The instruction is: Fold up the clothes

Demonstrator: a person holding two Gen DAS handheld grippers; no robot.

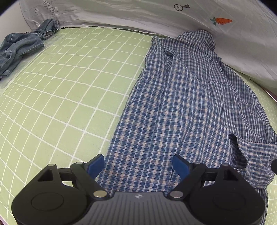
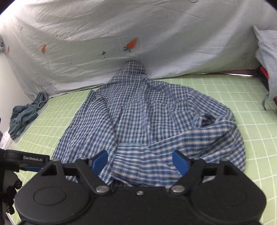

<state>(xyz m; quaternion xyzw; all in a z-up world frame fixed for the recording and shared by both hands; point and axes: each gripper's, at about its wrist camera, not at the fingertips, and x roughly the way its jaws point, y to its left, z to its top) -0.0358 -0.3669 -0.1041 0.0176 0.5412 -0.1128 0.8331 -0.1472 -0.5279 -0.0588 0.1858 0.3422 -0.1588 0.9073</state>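
Both tools stand wide and hold nothing: the left tool [image 1: 138,166] hangs over the hem of the checked shirt [image 1: 181,103], the right tool [image 2: 139,161] over its folded-in sleeve [image 2: 173,147]. Soft, wrinkled blue-and-white cotton lies ahead on the green gridded sheet [image 1: 60,90], collar far, presumably spread for folding. Crumpled jeans [image 1: 19,46] sit far left.

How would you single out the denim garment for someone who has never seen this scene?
Start at the green gridded mat and follow it to the far left corner, below the white carrot-print sheet. The denim garment lies crumpled there, plain faded blue, unlike the spread-out checked shirt.
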